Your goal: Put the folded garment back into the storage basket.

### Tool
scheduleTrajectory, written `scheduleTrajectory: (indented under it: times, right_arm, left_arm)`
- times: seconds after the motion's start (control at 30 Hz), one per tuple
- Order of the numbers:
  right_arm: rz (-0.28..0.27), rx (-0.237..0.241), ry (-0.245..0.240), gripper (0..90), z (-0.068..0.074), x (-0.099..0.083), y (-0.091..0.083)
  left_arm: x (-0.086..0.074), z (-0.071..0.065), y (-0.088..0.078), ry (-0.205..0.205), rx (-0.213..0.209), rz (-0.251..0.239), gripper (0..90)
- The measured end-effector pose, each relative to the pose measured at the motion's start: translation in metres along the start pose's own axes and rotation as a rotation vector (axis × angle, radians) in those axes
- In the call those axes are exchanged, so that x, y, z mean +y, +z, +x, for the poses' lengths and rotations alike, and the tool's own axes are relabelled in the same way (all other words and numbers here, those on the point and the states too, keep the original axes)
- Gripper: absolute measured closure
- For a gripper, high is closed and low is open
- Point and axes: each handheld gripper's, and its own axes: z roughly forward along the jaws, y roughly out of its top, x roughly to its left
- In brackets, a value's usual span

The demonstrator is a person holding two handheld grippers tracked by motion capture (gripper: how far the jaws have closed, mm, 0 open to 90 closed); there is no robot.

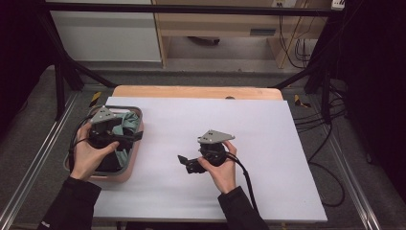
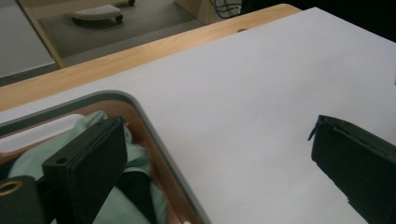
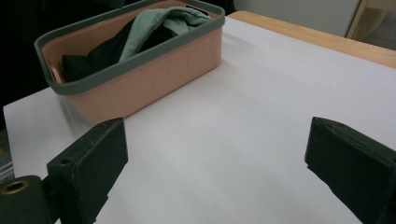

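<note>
green cloth (image 3: 159, 23) lies in the basket (image 3: 154, 70) on black cloth. your left gripper (image 1: 125, 137) hangs spread over the basket, empty. lower it straight onto the green folds; keep the right gripper (image 1: 184, 163), also spread, beside the basket.

Person is wearing black sleeves (image 1: 72, 203). Each black gripper is carrying a grey triangular top plate (image 1: 215, 136) and trailing a black cable (image 1: 246, 179). A brass-ringed hole (image 3: 14, 187) is showing beside the blocky jaws.
</note>
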Motion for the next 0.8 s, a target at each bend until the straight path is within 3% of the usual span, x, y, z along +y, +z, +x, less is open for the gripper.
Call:
scheduleTrajectory:
  times: [0.4,0.8]
  right_arm:
    - [0.007,-0.030,0.004,7.3,-0.033,-0.016,-0.039]
    - [0.031,-0.054,0.015,7.3,-0.063,-0.041,-0.074]
  left_arm:
    - [-0.015,-0.049,0.018,0.068,-0.112,0.000,3.5]
    - [-0.043,-0.080,0.028,0.078,-0.162,-0.005,4.0]
